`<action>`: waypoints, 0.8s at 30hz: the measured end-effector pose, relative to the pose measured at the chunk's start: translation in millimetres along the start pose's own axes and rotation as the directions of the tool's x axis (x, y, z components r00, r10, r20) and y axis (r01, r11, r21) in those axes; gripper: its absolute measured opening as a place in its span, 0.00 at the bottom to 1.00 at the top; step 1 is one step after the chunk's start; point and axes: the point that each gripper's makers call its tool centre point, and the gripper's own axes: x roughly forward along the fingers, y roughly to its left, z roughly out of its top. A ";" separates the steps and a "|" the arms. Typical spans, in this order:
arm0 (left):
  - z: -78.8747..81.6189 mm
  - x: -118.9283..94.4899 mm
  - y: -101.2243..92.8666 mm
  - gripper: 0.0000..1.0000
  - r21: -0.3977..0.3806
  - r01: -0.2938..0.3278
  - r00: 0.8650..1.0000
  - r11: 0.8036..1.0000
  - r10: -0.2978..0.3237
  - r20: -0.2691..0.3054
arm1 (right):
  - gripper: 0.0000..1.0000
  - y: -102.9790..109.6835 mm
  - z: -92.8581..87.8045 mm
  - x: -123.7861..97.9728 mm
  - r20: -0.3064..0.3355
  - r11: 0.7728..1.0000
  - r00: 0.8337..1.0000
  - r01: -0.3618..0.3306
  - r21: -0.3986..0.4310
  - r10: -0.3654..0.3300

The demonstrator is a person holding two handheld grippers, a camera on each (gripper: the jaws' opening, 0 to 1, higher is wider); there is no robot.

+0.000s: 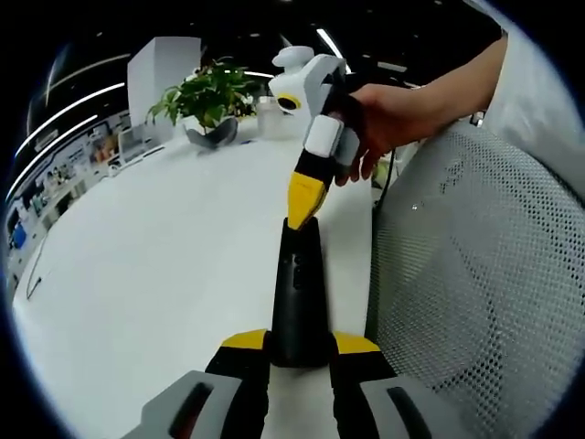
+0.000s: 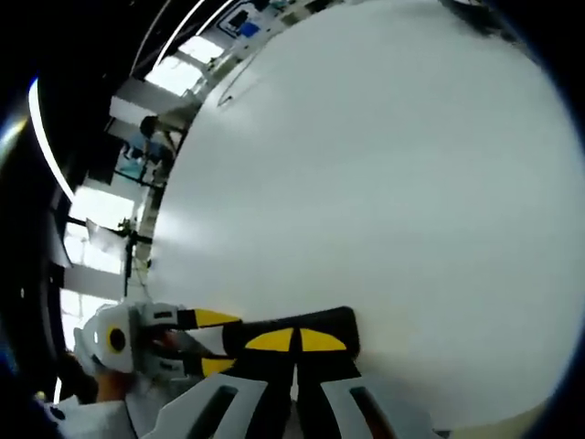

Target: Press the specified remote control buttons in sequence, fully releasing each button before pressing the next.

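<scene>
The left gripper (image 1: pixel 300 352) holds the near end of the black remote control (image 1: pixel 300 293) between its closed jaws, above the white table (image 1: pixel 155 265) near its right edge. The right gripper (image 1: pixel 303 212), jaws closed together and holding nothing, touches the far end of the remote with its yellow tip. At the far edge stands a pot (image 1: pixel 212 134) with a green plant (image 1: pixel 208 91) in it. A mesh chair (image 1: pixel 475 274) is beside the table.
</scene>
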 end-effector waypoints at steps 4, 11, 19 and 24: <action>-0.2 0.7 0.4 0.24 0.000 -0.001 1.000 1.000 0.001 0.001 | 0.00 -2.3 -0.4 -0.4 -0.001 1.000 1.000 0.015 -0.001 -0.015; -0.5 1.3 0.8 0.25 0.000 -0.001 1.000 1.000 0.001 0.002 | 0.00 -2.4 -0.3 0.3 0.007 0.999 0.999 0.038 -0.033 -0.037; 0.0 1.4 0.4 0.25 0.000 -0.001 1.000 1.000 0.001 0.003 | 0.00 -4.0 0.0 0.9 0.007 0.999 1.000 0.028 -0.018 -0.028; -0.4 1.2 0.2 0.25 0.001 -0.002 1.000 1.000 0.002 0.004 | 0.00 -3.5 -0.2 1.2 0.010 1.000 1.000 0.026 -0.017 -0.026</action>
